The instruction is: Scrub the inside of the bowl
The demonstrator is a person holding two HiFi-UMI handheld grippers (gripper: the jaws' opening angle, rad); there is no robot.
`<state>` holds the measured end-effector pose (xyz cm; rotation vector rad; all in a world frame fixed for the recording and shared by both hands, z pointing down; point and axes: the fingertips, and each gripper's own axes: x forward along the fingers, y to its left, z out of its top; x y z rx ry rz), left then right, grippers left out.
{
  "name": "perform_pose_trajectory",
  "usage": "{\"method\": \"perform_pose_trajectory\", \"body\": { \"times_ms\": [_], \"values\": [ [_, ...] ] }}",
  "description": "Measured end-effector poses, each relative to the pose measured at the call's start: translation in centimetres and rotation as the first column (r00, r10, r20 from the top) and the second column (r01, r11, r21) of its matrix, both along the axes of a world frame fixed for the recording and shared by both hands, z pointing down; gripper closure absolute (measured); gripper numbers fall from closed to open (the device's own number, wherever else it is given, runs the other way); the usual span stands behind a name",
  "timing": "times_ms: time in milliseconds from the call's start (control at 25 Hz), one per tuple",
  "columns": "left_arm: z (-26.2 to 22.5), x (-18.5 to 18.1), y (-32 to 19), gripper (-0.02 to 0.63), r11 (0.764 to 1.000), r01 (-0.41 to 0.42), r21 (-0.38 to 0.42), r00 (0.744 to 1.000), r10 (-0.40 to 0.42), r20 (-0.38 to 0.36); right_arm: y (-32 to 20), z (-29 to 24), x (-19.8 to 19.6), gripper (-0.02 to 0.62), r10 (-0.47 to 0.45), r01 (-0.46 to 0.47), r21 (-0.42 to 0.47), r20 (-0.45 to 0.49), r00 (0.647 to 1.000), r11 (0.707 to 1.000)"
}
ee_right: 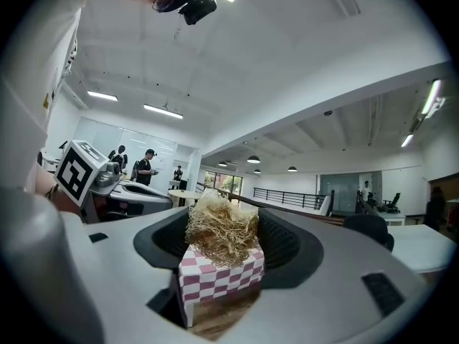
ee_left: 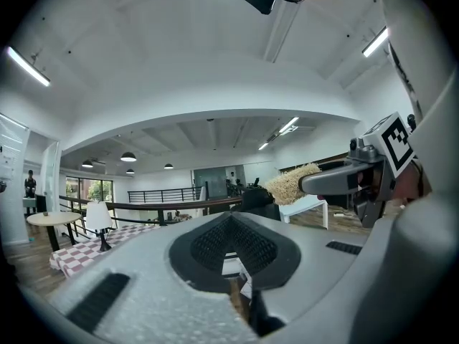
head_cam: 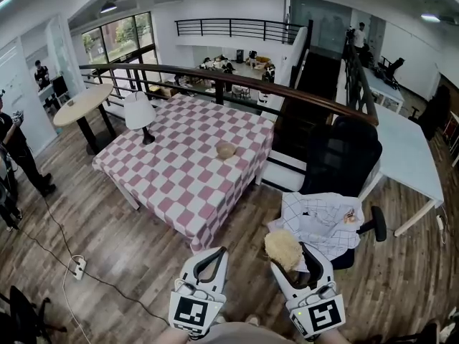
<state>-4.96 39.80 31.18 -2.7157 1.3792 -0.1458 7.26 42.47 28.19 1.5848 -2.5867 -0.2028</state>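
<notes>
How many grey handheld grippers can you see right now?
2. The left grey handheld gripper is at the bottom of the head view, fingers shut and empty; the right grey handheld gripper, beside it, grips a tan fibre scrubber.

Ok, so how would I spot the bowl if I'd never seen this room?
Find the big table with the pink-and-white checked cloth, just in front of the dark railing. Only two things stand on it: a lamp near its far left corner and the bowl nearer the right edge. The bowl is small, low, round and tan, while the lamp is tall and white-shaded.
</notes>
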Motion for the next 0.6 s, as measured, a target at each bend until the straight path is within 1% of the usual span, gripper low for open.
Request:
{"method": "perform_pose_trajectory", "body": {
  "times_ms": [160,360,520,600],
  "values": [
    [0.3,0.9,-0.2,0.592,1.0,0.005,-0.005,1.0,-0.005,0.0,-0.3,0.2,1.0,0.321,-0.003,0.003,0.002,0.006,1.0,1.0],
    [1.2,2.0,-0.4,0.592,0.999,0.048,-0.012,0.999,-0.047,0.024,-0.7,0.8,2.3,0.322,-0.021,0.021,0.003,0.007,1.0,1.0],
    [1.8,3.8,0.0,0.592,0.998,0.052,-0.022,0.998,-0.052,0.027,-0.7,1.4,3.6,0.322,-0.036,0.036,0.004,0.007,0.999,0.999],
    [1.8,4.7,0.1,0.592,0.999,0.051,-0.009,0.998,-0.051,0.031,-0.7,1.5,4.4,0.322,-0.039,0.039,-0.001,0.014,0.999,0.999]
  ]
}}
